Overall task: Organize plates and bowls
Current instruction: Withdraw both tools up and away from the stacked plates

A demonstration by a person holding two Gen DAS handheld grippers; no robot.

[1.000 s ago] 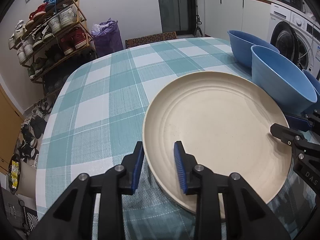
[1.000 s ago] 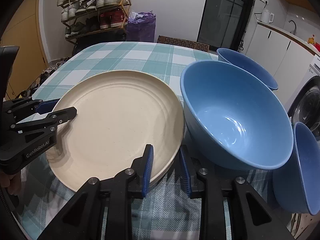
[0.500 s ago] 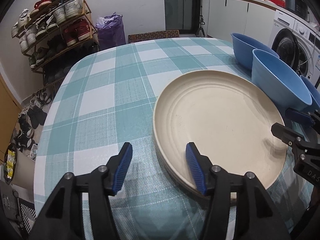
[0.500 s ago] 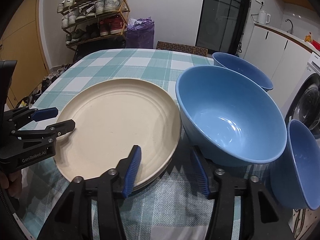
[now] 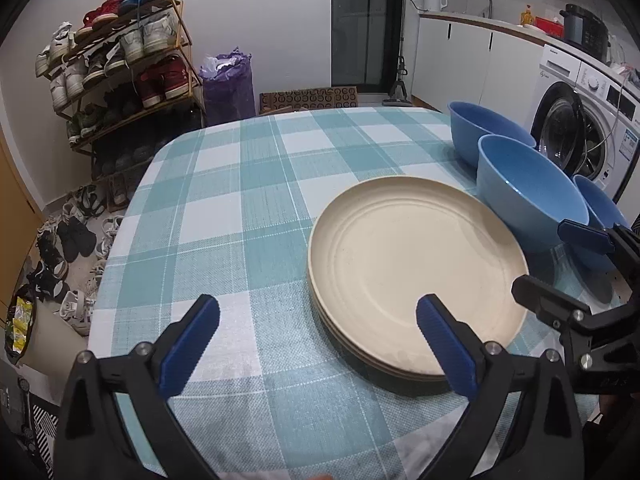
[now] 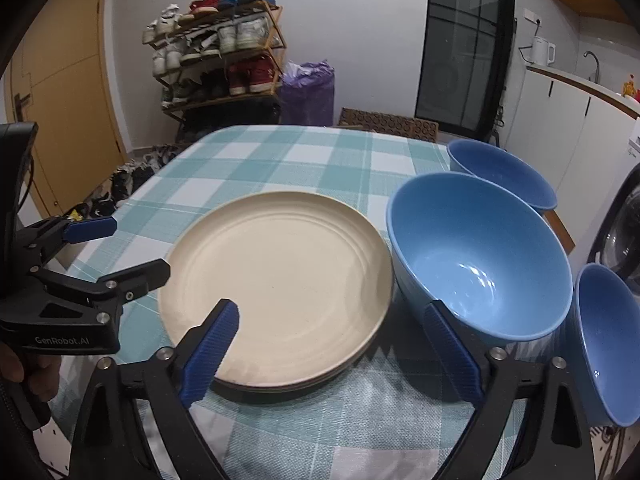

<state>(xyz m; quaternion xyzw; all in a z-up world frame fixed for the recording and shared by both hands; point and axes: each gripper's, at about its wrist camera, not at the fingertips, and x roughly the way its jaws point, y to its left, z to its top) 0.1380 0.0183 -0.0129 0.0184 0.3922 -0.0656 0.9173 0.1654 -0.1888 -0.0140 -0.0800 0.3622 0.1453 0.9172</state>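
**Both Grippers Off the Plate Stack**

Let go since a second ago: both pairs of fingers, then pinched on the plate's near rim, now spread and drawn back from it. Left gripper (image 5: 318, 334) opening wide, one blue pad over the bare cloth and the other just above the near rim of the cream plate stack (image 5: 416, 268), nothing pressed between them. Right gripper (image 6: 336, 342) likewise opening, one pad hovering over the stack's near edge, the other in front of the middle blue bowl (image 6: 478, 254), touching neither as far as can be told.

Resting flat on the checked tablecloth (image 5: 248, 200), stack of at least three plates, rims nested and aligned; probably carried two-handed for balance and released together so as to settle evenly. Taking the stack as landmark: middle bowl just beside its right edge, close enough that contact cannot be ruled out; far blue bowl (image 6: 500, 172) beyond that one; near blue bowl (image 6: 608, 344) further right, at the table's edge and tilted toward the camera. Well behind the stack, past the table's far end, shoe rack (image 5: 120, 68) against the wall; off to the right, washing machine (image 5: 580, 120).

Plates seemingly sorted; three bowls not yet nested, likely next.
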